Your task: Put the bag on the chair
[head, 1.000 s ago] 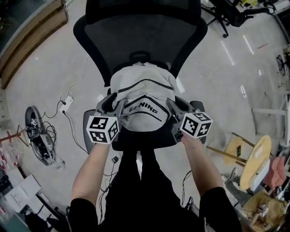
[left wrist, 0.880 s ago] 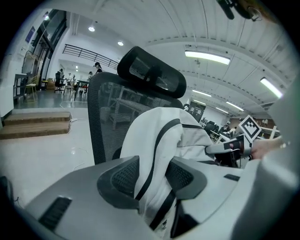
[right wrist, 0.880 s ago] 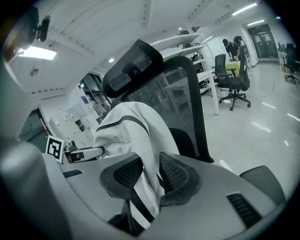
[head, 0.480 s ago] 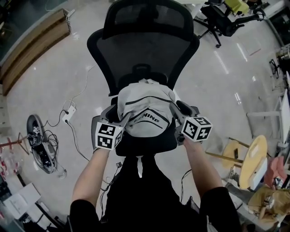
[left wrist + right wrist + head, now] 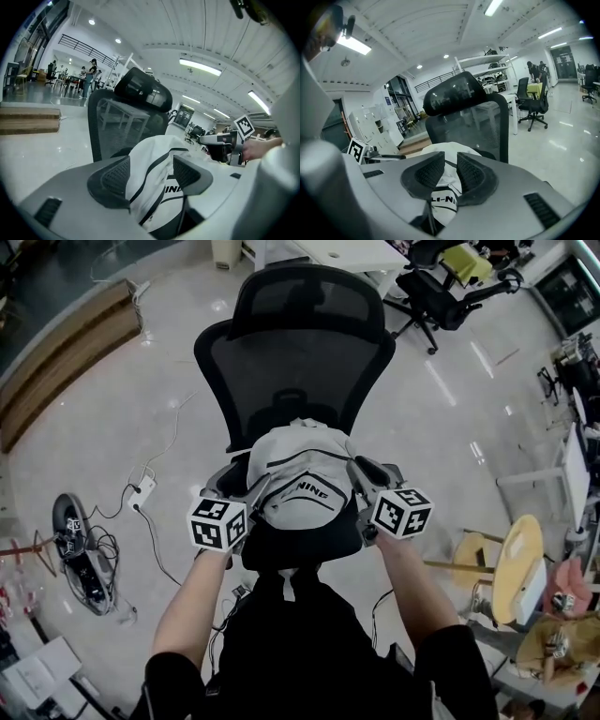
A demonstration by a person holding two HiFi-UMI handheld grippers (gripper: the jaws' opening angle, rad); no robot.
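The bag (image 5: pixel 300 486) is a white backpack with black trim and black lettering on its front panel. It stands on the seat (image 5: pixel 302 542) of a black office chair (image 5: pixel 295 362). Its back leans against the lower part of the mesh backrest, and its lettered panel faces the person.

Left tongs (image 5: pixel 240 486): positioned at the bag's left side, level with the lettered panel. In the left gripper view the jaws stand wide apart and are opening. A fold of white bag fabric lies between the two ribbed pads (image 5: pixel 115 176). The pads do not clamp it.

Right tongs (image 5: pixel 364 479): positioned at the bag's right side, opposite the left tongs. In the right gripper view the jaws are closing, with a narrow gap left between them. White bag fabric shows through this gap and below it. The pads do not press on the fabric there.

Both of the person's forearms reach forward over the front edge of the seat. The marker cube of each pair of tongs sits just beside the bag's lower corners.

The chair stands on a glossy pale floor (image 5: pixel 94 427). A white power strip (image 5: pixel 141 491) with its cable lies on the floor to the chair's left. Another office chair (image 5: pixel 441 277) stands well apart behind it.
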